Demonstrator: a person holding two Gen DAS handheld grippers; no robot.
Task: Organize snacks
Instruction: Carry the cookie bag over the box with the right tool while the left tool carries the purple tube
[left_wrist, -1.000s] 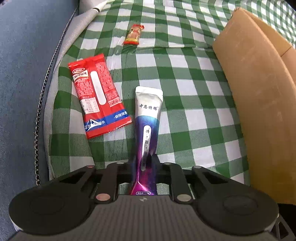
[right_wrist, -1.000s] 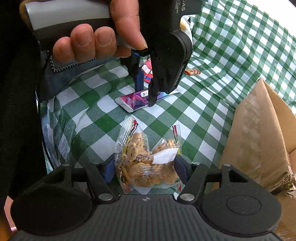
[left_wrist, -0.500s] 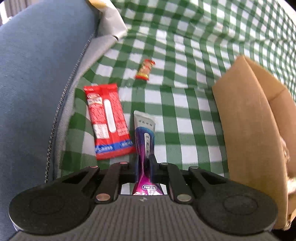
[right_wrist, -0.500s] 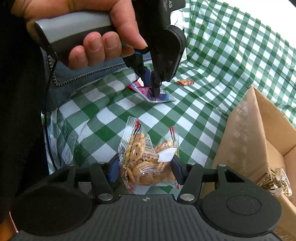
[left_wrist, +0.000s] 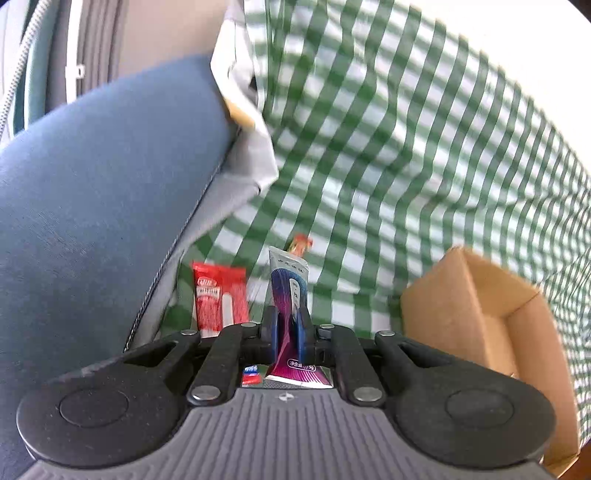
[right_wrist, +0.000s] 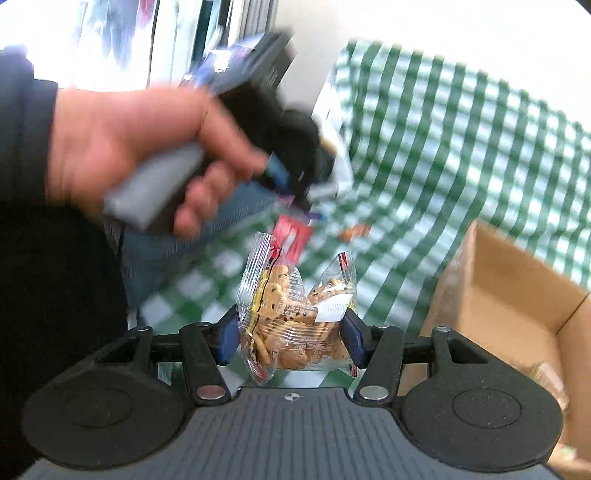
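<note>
While both packets sit clamped in our fingers, we list: left gripper (left_wrist: 286, 328) pinching purple sachet (left_wrist: 289, 295), long axis forward; right gripper (right_wrist: 291, 334) squeezing cookie bag (right_wrist: 295, 317); cardboard box (right_wrist: 517, 306) rightward, nearer the right hand.

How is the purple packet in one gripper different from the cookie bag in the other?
The purple packet is slim, flat and printed all over, so nothing inside shows; the cookie bag is clear, puffy and wide, with biscuits showing through. The left gripper pinches the purple packet with jaws almost together; the right gripper holds the cookie bag with jaws set wide apart. Both are clamped, and both stick up from the jaws.
</note>
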